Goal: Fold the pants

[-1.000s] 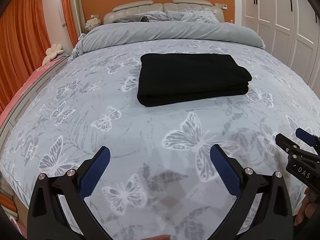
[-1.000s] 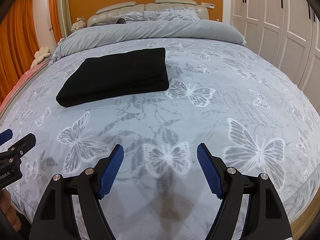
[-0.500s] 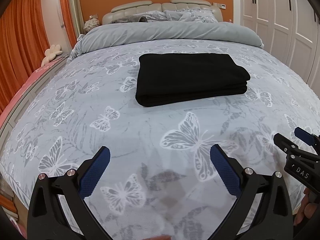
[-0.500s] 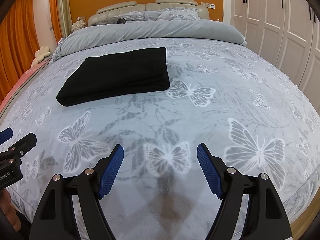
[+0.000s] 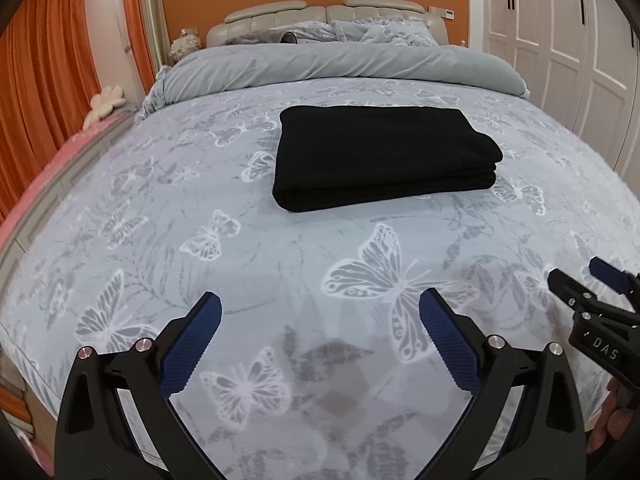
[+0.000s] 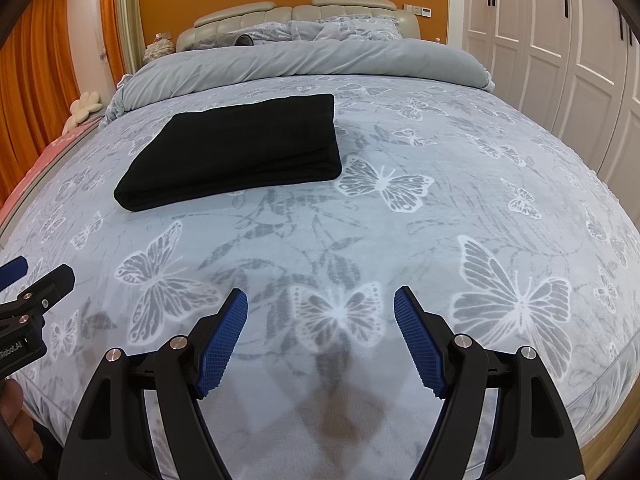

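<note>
Black pants (image 5: 384, 156) lie folded into a flat rectangular stack in the middle of the bed; they also show in the right wrist view (image 6: 236, 152). My left gripper (image 5: 320, 308) is open and empty, held above the bed's near end, well short of the pants. My right gripper (image 6: 320, 304) is open and empty too, beside it on the right. The right gripper's tip shows at the right edge of the left wrist view (image 5: 592, 300). The left gripper's tip shows at the left edge of the right wrist view (image 6: 36, 284).
The bed has a grey butterfly-print cover (image 5: 200, 240) and a rolled grey duvet (image 5: 340, 64) by the headboard. Orange curtains (image 5: 40, 80) hang on the left. White wardrobe doors (image 5: 560, 40) stand on the right.
Both grippers have stayed nearly still and open. The view has shifted only slightly. The pants have not moved.
</note>
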Demonstrator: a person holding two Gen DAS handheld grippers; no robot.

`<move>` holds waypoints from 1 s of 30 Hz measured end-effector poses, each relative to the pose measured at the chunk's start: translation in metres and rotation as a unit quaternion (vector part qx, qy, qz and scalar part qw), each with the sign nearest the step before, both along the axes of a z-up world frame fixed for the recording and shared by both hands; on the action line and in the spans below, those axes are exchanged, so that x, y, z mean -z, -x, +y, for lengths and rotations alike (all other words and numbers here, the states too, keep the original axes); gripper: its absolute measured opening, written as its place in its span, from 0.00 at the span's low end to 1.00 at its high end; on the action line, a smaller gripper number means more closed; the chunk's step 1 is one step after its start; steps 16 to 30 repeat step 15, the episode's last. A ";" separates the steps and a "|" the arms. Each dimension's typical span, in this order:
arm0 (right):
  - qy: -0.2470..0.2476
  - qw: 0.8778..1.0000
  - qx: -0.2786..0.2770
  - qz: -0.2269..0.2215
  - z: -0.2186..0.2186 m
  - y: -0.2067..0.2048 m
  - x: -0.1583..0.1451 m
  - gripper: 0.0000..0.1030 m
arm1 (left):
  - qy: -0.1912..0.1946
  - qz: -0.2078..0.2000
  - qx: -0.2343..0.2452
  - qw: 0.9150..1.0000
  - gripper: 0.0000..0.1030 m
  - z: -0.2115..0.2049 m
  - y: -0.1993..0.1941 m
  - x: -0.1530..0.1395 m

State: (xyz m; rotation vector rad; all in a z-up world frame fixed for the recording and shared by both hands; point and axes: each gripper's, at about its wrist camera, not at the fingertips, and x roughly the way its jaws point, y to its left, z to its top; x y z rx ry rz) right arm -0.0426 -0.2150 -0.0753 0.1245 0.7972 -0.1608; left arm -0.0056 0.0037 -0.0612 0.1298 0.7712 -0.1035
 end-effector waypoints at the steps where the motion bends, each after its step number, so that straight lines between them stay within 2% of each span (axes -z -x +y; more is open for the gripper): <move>1: 0.001 1.000 -0.001 0.000 0.001 0.000 0.000 0.71 | 0.004 0.002 -0.003 1.000 0.94 0.002 -0.001 0.000; 6: 0.001 1.000 -0.006 0.002 -0.001 -0.002 0.002 0.71 | -0.005 -0.007 -0.015 1.000 0.93 0.006 -0.002 0.001; 11: 0.001 1.000 -0.009 0.004 -0.004 -0.002 0.004 0.71 | -0.010 0.006 -0.008 1.000 0.92 0.004 -0.006 0.004; 15: 0.001 1.000 -0.010 0.004 -0.005 -0.003 0.004 0.71 | -0.017 0.000 -0.004 1.000 0.92 0.001 -0.004 0.005; 30: 0.001 1.000 -0.010 0.004 -0.005 -0.003 0.004 0.71 | -0.017 0.000 -0.004 1.000 0.92 0.001 -0.004 0.005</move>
